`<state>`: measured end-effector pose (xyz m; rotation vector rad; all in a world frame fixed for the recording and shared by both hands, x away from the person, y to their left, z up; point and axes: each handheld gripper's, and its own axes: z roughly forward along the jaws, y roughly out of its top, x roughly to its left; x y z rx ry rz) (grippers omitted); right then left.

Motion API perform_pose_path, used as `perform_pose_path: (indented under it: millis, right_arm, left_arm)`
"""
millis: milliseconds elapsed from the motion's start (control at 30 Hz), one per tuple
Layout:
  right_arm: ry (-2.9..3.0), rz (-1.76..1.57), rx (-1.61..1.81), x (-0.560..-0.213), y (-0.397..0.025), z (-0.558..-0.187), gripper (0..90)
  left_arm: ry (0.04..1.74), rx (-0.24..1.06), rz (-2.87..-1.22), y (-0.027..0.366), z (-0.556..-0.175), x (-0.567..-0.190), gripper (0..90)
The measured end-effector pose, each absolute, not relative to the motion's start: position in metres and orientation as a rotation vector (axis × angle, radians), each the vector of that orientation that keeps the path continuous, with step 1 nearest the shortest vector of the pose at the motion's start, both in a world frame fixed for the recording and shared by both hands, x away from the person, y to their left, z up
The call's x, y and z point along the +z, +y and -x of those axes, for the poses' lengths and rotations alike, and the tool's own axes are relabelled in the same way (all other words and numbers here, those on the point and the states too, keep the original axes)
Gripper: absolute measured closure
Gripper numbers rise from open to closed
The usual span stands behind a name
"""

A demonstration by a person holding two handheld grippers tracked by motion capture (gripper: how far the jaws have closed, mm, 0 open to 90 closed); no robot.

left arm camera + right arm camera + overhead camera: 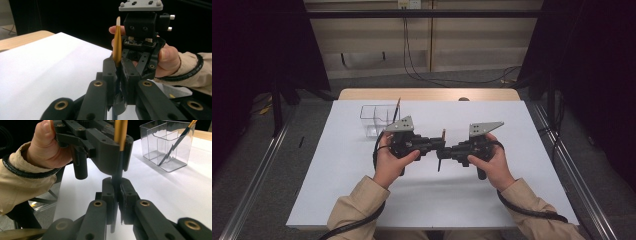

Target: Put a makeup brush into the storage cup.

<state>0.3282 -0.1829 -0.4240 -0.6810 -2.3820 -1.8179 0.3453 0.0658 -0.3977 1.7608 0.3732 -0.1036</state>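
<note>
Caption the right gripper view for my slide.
Both grippers clamp one gold-and-black pen; clear plastic holder behind.

I look for words, numbers and signs, and I find none that I can read. The grey plate (pixel 140 5) on top of the gripper has little dark dots (just holes, not letters). The clear box (pixel 163 143) has no label on its walls. The white table top (pixel 362 190) is plain, with no writing on it.
</note>
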Motion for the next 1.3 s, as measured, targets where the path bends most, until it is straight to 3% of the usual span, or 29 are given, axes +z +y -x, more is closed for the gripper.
perform_pose_path:
  millis: [167,867,1300]
  right_arm:
    - [-2.375,0.683,-1.835,-0.424,-0.183,-0.327,82.6]
    - [-2.497,0.746,-1.847,-0.424,-0.195,-0.323,26.0]
    - [-2.544,0.756,-1.862,-0.425,-0.207,-0.318,16.5]
  left_arm:
    - [0.364,-0.075,-1.758,0.066,-0.344,-0.396,83.8]
    - [0.381,-0.005,-1.709,0.086,-0.344,-0.391,83.9]
    - [0.394,0.019,-1.696,0.095,-0.343,-0.392,83.8]
